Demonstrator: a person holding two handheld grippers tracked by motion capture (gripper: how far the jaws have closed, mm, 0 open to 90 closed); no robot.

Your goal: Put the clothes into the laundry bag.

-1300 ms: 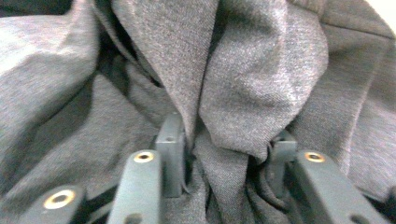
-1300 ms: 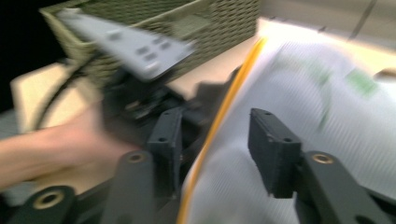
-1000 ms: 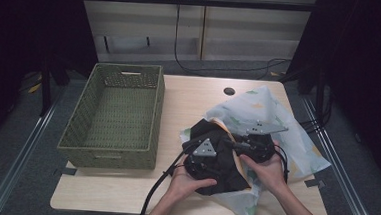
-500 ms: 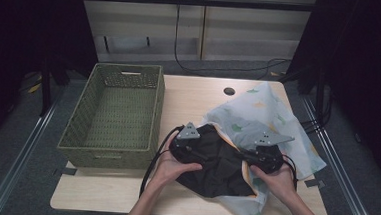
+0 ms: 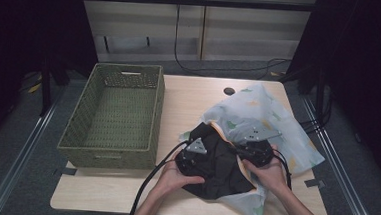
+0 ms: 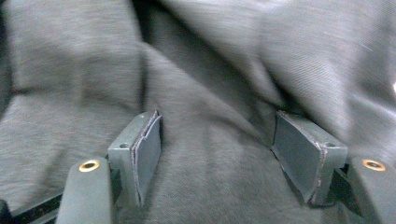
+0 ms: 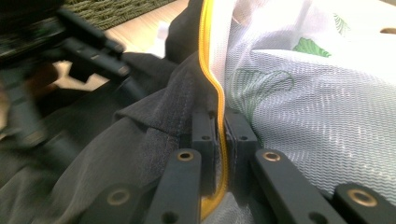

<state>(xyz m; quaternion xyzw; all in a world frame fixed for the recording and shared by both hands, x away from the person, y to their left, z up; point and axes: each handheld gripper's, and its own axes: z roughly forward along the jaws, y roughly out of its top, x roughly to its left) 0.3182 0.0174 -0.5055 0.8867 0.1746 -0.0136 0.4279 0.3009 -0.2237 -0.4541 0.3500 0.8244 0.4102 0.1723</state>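
A dark grey garment [image 5: 220,164] lies at the mouth of a white mesh bag [image 5: 278,118] printed with green leaves, near the table's front edge. My left gripper [image 5: 204,138] is open on the garment's left side. In the left gripper view its pads [image 6: 147,149] stand apart over the cloth [image 6: 210,70] without pinching it; its jaws have just been closing. My right gripper [image 7: 219,135] is shut on the bag's yellow edge [image 7: 211,56], which it closed on within the last second. That edge runs up between the garment [image 7: 116,154] and the mesh [image 7: 317,102].
A green woven basket [image 5: 130,70] stands on the left of the wooden table [image 5: 189,102], close to the left gripper. A dark round hole [image 5: 229,91] sits in the tabletop behind the bag. Cables trail from both grippers towards the front edge.
Half a second ago the two grippers were spread wide across the garment. Now they are closer together and lower. The left one has moved right onto the cloth.
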